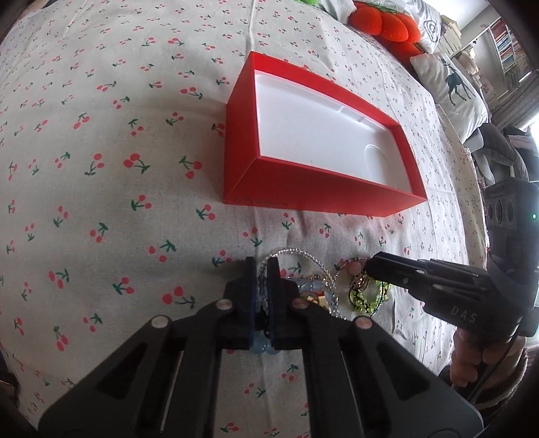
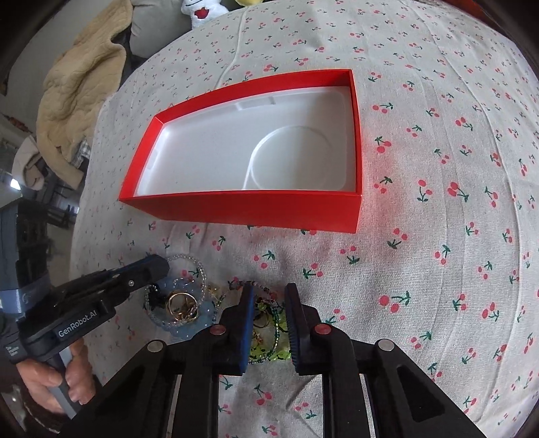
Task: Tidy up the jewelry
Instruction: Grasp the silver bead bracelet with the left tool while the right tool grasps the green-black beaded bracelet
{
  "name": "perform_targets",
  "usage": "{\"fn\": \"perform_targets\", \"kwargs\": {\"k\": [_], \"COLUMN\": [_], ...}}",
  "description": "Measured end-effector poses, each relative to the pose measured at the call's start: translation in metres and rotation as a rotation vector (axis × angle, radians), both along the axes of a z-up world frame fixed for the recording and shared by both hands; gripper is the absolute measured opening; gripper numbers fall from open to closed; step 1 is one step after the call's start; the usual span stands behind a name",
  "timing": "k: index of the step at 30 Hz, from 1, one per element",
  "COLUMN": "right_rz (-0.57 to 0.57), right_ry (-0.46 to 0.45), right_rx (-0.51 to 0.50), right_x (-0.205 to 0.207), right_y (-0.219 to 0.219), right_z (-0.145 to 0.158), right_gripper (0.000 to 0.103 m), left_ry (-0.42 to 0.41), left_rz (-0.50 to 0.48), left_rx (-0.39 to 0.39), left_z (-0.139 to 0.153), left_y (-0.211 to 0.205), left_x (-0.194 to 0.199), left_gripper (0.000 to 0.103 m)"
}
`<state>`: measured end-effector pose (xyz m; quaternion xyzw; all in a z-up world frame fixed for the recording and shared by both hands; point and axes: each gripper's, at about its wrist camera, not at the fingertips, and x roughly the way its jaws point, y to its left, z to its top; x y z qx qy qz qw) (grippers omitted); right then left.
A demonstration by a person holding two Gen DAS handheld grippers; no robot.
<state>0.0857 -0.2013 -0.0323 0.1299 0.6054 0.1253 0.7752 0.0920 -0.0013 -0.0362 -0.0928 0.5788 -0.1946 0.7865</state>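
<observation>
A red box with a white liner lies open on the cherry-print bedspread; it also shows in the right wrist view. A jewelry pile lies in front of it. My left gripper is shut on a clear beaded bracelet, above a blue bead bracelet. My right gripper is open, its jaws either side of a green bead bracelet and dark strands. Gold rings lie between both grippers. The right gripper and the left gripper each show in the other's view.
The cherry-print bedspread covers the bed. Orange plush and a deer pillow lie at the far right of the left view. A beige blanket and plush toy lie at the far left.
</observation>
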Motion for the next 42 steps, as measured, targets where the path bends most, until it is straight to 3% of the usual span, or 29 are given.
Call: {"fn": "perform_targets", "kwargs": {"k": [5, 14, 19, 24, 32, 37, 41, 42], "right_rz": [-0.004, -0.033, -0.040, -0.064, -0.119, -0.117, -0.100, -0.092], "right_ry": [0.002, -0.062, -0.080, -0.064, -0.014, -0.069, -0.104, -0.109], "right_rx": [0.021, 0.058, 0.066, 0.042, -0.056, -0.075, -0.140, -0.150], "right_x": [-0.002, -0.023, -0.044, -0.063, -0.080, -0.085, -0.091, -0.093], "right_y": [0.000, -0.014, -0.023, -0.038, -0.069, -0.075, -0.070, -0.068], "right_z": [-0.001, 0.033, 0.049, 0.050, 0.024, 0.024, 0.026, 0.026], "right_gripper": [0.009, 0.009, 0.009, 0.009, 0.009, 0.016, 0.018, 0.021], "left_ry": [-0.031, -0.085, -0.074, -0.066, -0.027, -0.105, -0.179, -0.199], "left_rz": [0.003, 0.037, 0.049, 0.037, 0.044, -0.012, -0.030, -0.033], "left_rx": [-0.023, -0.082, -0.119, -0.090, -0.032, -0.012, 0.037, 0.052], "left_z": [0.010, 0.040, 0.046, 0.043, 0.014, 0.022, 0.030, 0.031], "left_y": [0.002, 0.017, 0.032, 0.039, 0.055, 0.052, 0.052, 0.052], "left_x": [-0.007, -0.028, -0.047, -0.067, -0.079, -0.088, -0.098, -0.101], "left_gripper": [0.007, 0.006, 0.006, 0.006, 0.006, 0.008, 0.056, 0.062]}}
